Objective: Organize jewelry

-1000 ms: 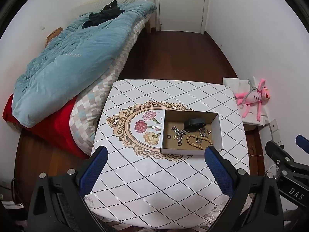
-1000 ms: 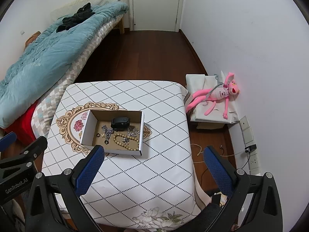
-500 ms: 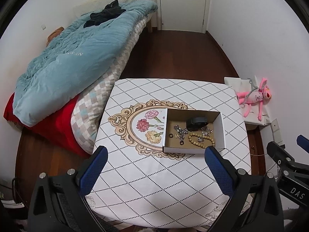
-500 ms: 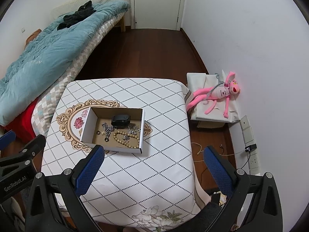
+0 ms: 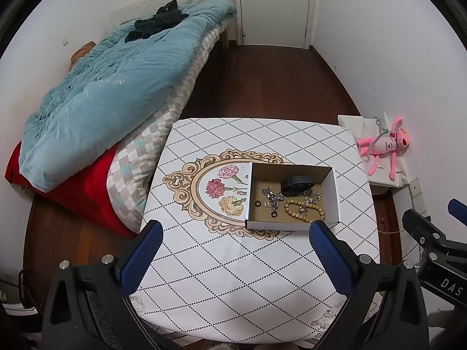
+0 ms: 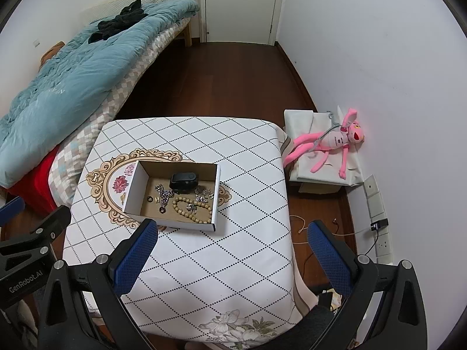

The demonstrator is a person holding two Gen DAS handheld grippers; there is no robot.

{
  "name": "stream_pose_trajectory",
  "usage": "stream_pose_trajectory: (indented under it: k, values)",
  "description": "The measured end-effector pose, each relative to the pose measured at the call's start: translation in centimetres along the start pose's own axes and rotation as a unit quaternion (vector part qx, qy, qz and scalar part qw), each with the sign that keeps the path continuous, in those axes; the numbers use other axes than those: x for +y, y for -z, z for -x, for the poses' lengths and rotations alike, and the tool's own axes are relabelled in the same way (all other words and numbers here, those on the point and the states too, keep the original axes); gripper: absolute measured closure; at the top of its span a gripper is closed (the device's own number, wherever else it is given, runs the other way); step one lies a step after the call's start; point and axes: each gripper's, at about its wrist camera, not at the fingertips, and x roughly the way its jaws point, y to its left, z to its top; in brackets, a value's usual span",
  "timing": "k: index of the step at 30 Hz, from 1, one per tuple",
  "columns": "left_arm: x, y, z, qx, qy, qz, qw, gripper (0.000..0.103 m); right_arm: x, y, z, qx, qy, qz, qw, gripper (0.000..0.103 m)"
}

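A shallow open cardboard box (image 5: pixel 331 198) (image 6: pixel 215 195) sits on the patterned table (image 5: pixel 233 277) (image 6: pixel 233 248). Inside lie a black wristband (image 5: pixel 297 183) (image 6: pixel 184 180), a wooden bead bracelet (image 5: pixel 303 210) (image 6: pixel 189 210), silver chain pieces (image 5: pixel 273 197) (image 6: pixel 165 194) and small dark rings (image 5: pixel 257 203) (image 6: pixel 150 199). My left gripper (image 5: pixel 235 233) is open and empty, high above the table's near side. My right gripper (image 6: pixel 232 232) is open and empty, above the table's near right part. Each gripper shows at the edge of the other's view.
A bed with a blue duvet (image 5: pixel 111 87) (image 6: pixel 73 70) stands left of the table. A pink plush toy (image 5: pixel 385 145) (image 6: pixel 329 143) lies on a white bag by the right wall. Wall sockets with a cable (image 6: pixel 379 224) are at the right. A white door (image 5: pixel 274 5) is at the back.
Both cameras have drifted back a little; the table and box sit slightly lower and nearer in view. Both grippers stay open and empty.
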Motion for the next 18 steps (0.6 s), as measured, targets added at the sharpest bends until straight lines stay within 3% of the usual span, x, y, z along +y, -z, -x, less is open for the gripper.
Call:
stream_pose_trajectory:
  k: [18]
  values:
    - [-0.04, 0.00, -0.03, 0.000, 0.002, -0.002, 1.0000, 0.001, 0.18, -0.04, 0.26, 0.000, 0.001, 0.004, 1.000, 0.000]
